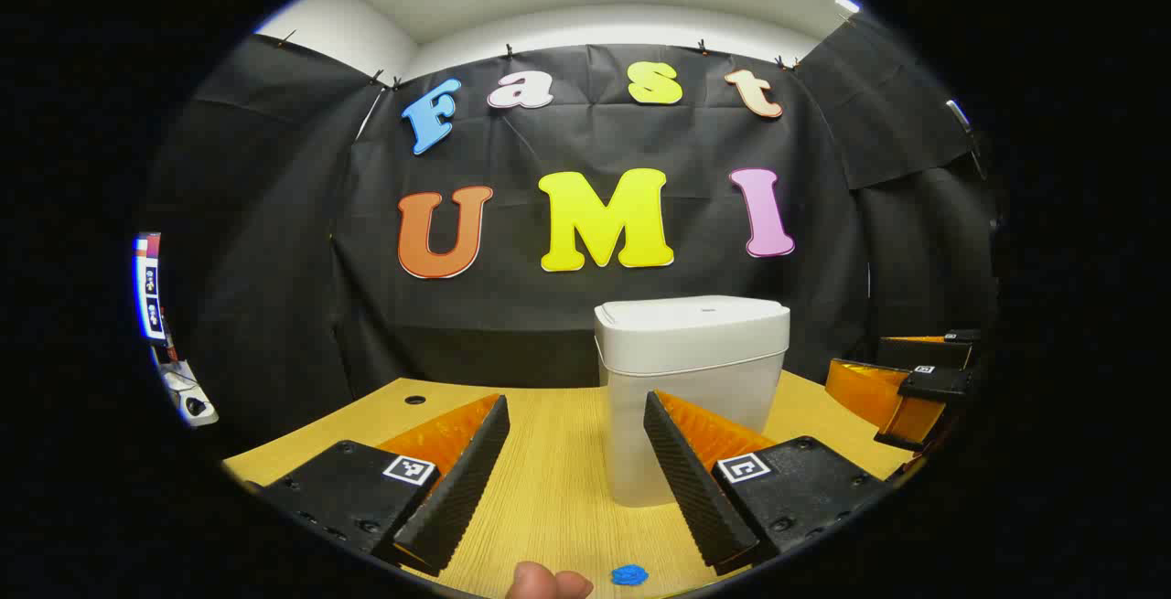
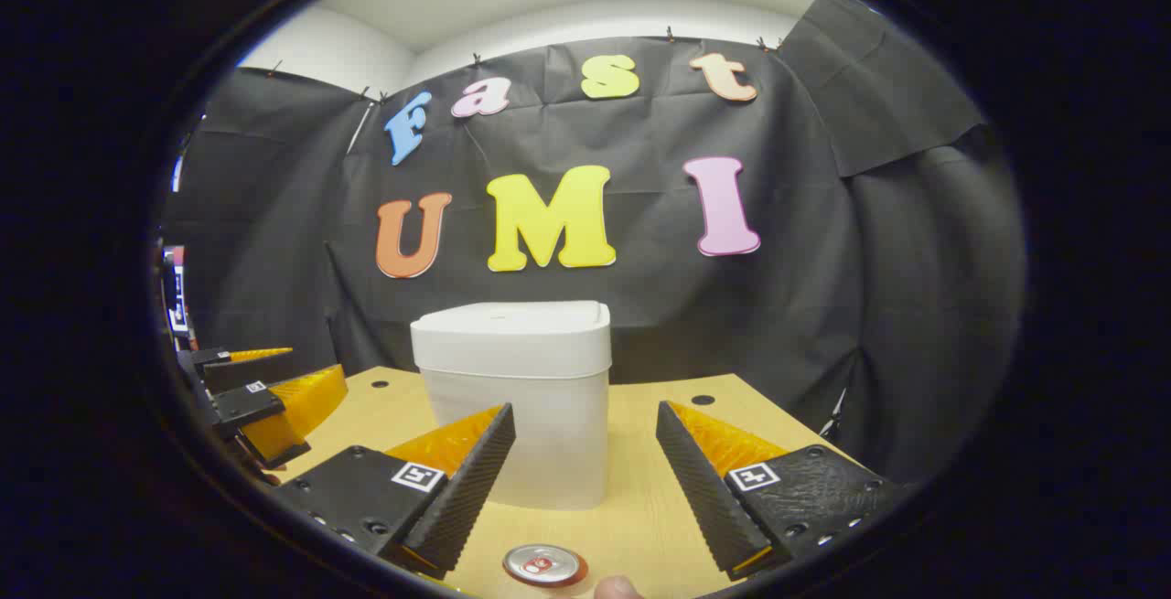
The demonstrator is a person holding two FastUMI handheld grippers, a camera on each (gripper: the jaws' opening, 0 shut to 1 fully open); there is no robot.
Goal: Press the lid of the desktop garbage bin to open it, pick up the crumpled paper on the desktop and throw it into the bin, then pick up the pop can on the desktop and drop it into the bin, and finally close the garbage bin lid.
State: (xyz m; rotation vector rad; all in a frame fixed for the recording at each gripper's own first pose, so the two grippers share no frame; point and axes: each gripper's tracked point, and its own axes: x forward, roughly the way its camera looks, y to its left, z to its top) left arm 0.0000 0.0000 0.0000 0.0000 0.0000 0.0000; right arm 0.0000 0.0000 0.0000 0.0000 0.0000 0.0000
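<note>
a wooden surface (image 1: 549,489) fills the lower part of both views, backed by a black cloth wall. on it stands a white garbage bin (image 1: 691,389), the largest object, with its lid (image 1: 692,315) flat and closed. in the left gripper view the bin sits just beyond the right-hand finger; in the right gripper view it stands ahead, between the fingers and a little left of centre.

the left gripper (image 1: 576,471) hangs low over the surface, its fingers spread wide and holding nothing. the right gripper (image 2: 585,475) is the same: fingers spread, empty. each gripper also appears at the edge of the other's view.

a pop can (image 2: 545,565) stands upright close below the right gripper, its top facing up. a small blue scrap (image 1: 629,574) lies near the left gripper; whether it is the crumpled paper cannot be told.

judging from this, nothing is done yet: lid unpressed, can still out, all steps remain.
</note>
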